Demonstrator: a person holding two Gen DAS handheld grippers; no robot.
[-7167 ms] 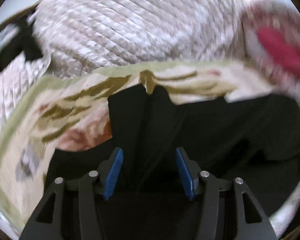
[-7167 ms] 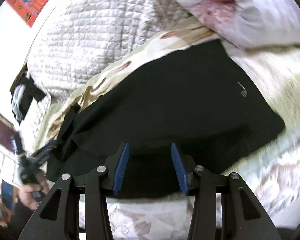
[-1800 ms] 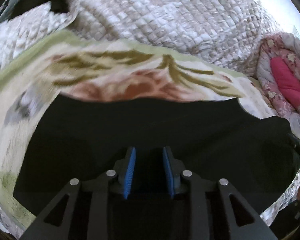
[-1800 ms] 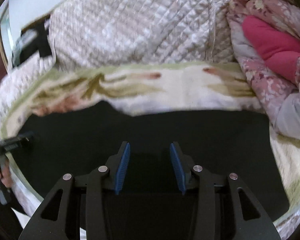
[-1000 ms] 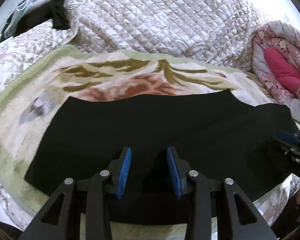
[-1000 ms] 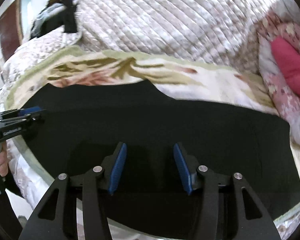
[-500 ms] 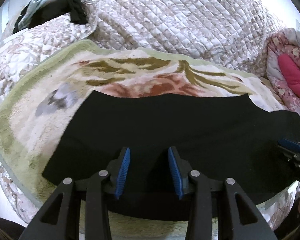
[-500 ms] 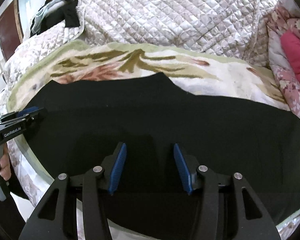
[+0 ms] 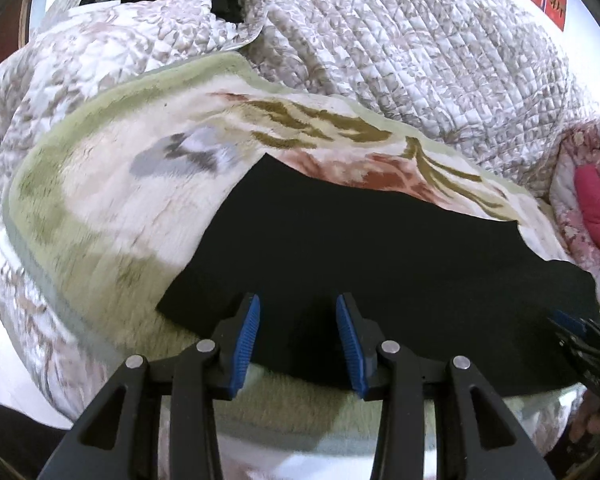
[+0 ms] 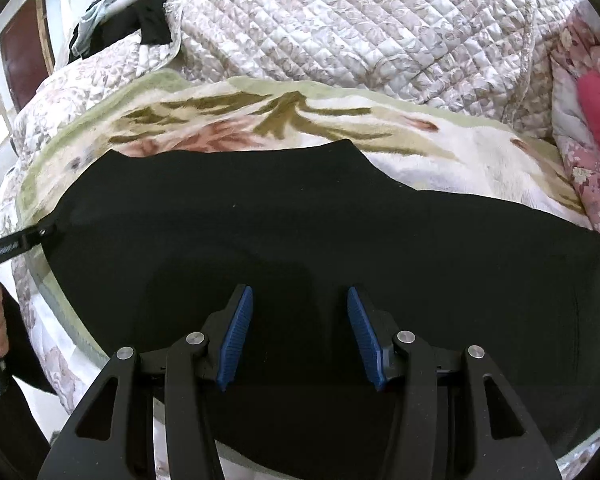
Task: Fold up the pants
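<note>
Black pants (image 10: pixel 300 232) lie flat on the floral blanket (image 9: pixel 100 208). Left gripper (image 9: pixel 298 336) and right gripper (image 10: pixel 300 332) both hover over the pants, jaws apart, seemingly holding nothing.

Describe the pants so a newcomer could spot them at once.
Find the big quilted beige bedspread, then the cream floral blanket spread in front of it. The pants lie flat on that blanket: the only plain black, unpatterned cloth there.
</note>
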